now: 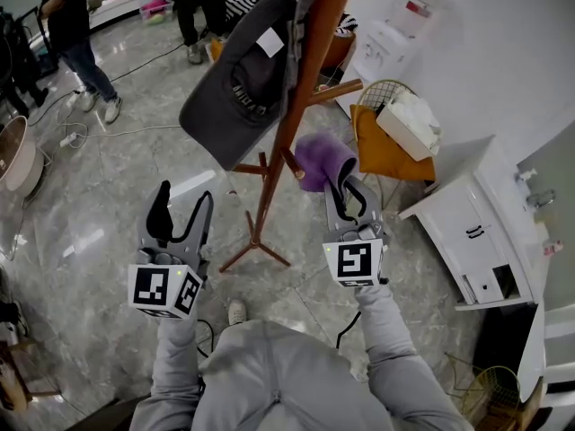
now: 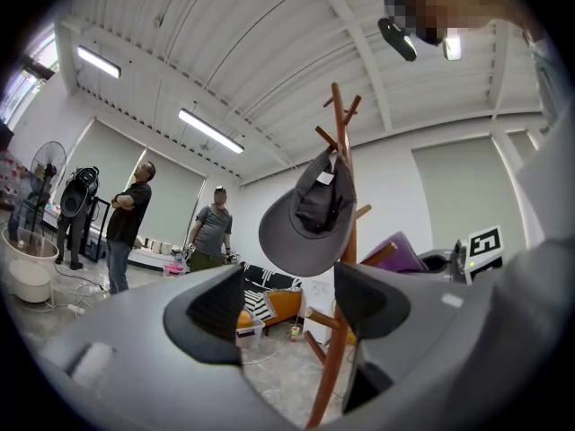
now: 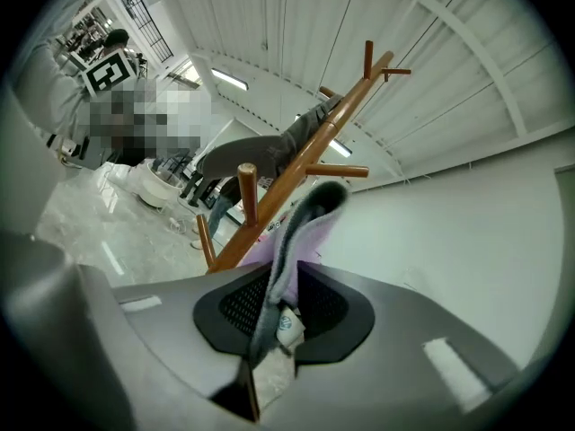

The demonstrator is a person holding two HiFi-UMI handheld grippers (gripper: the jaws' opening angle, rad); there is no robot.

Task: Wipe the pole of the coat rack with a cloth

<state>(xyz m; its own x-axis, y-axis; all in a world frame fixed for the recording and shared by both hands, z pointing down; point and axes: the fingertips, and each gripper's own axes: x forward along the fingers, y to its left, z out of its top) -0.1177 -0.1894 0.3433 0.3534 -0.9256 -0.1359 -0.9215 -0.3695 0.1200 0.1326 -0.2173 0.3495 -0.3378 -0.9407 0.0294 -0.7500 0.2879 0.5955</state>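
A brown wooden coat rack (image 1: pixel 289 115) stands on the marble floor ahead of me, its pole (image 2: pixel 341 281) rising between both grippers. A grey cap (image 1: pixel 241 79) hangs from an upper peg. My right gripper (image 1: pixel 347 189) is shut on a purple cloth (image 1: pixel 321 160), held just right of the pole beside a lower peg; in the right gripper view the cloth (image 3: pixel 301 232) stands up between the jaws, close to the pole (image 3: pixel 296 182). My left gripper (image 1: pixel 183 214) is open and holds nothing, left of the rack's base; the cap (image 2: pixel 310 218) fills its view above the jaws.
A white cabinet (image 1: pixel 472 227) and a wire basket with an orange bag (image 1: pixel 391 142) stand to the right of the rack. People (image 1: pixel 76 34) stand at the far left and back. A white fan (image 1: pixel 16 155) and floor cables (image 1: pixel 99 131) lie at the left.
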